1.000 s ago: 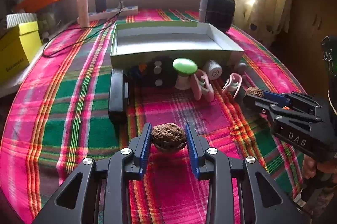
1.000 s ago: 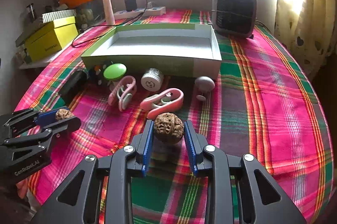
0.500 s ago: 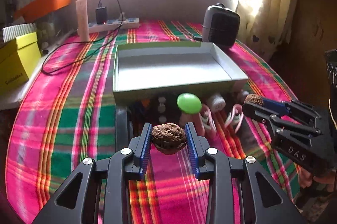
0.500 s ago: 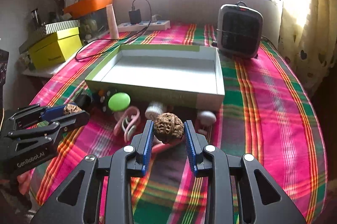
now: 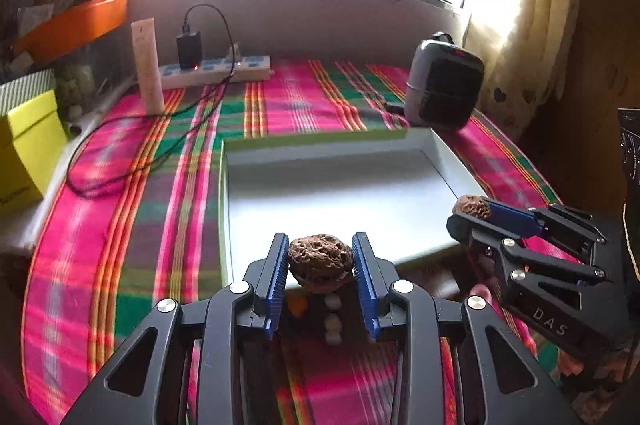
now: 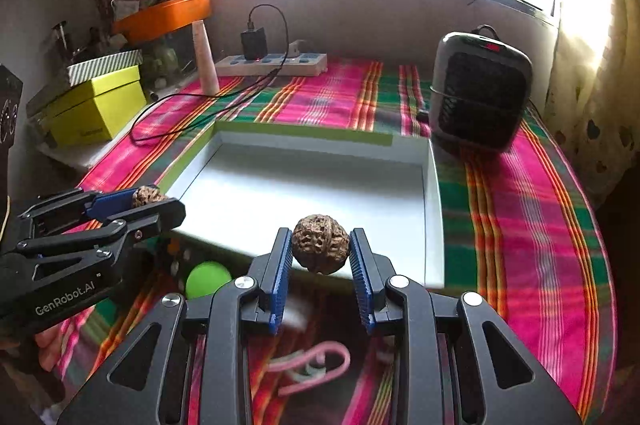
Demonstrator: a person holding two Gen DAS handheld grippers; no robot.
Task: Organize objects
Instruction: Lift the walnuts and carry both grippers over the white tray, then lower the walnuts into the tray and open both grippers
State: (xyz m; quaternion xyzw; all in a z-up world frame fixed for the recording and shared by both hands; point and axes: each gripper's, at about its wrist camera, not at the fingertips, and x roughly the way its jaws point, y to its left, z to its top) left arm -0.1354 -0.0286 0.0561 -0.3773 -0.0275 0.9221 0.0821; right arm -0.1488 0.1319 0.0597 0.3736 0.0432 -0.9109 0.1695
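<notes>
My left gripper [image 5: 320, 261] is shut on a brown walnut [image 5: 320, 259] and holds it in the air over the near edge of the white tray [image 5: 336, 197] with green rims. My right gripper [image 6: 319, 245] is shut on a second walnut [image 6: 319, 243], also over the tray's [image 6: 304, 193] near edge. Each gripper shows in the other's view: the right one [image 5: 466, 211] at the tray's right side, the left one [image 6: 160, 201] at its left side. The tray is empty.
Below the grippers lie a green-capped object [image 6: 206, 279], a pink clip [image 6: 316, 361] and a dark toy with white dots [image 5: 332, 321]. A black heater [image 6: 480, 93], a power strip [image 6: 272, 63] with cable and a yellow box [image 6: 96, 105] stand around the plaid table.
Both grippers have risen and moved forward with their walnuts, from low over the cloth near the small objects to above the tray's near edge.
</notes>
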